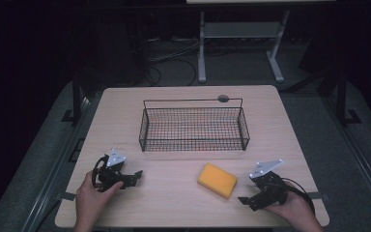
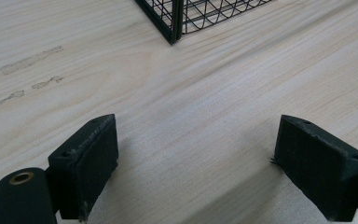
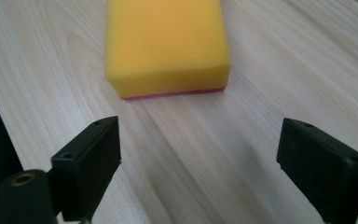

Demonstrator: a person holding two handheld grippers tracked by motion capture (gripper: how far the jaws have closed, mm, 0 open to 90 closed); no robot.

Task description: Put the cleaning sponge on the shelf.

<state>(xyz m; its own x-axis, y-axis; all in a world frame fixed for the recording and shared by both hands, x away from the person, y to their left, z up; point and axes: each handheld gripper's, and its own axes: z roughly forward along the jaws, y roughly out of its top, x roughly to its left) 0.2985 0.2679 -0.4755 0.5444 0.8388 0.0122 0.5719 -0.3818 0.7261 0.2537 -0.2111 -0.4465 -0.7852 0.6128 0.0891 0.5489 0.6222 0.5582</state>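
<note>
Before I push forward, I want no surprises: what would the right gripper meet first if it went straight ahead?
The yellow sponge lies directly ahead of the right gripper, probably first contact.

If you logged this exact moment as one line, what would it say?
right gripper: open, aimed at sponge, not touching | left gripper: open, holding nothing | sponge: flat on table, outside wire basket
</note>
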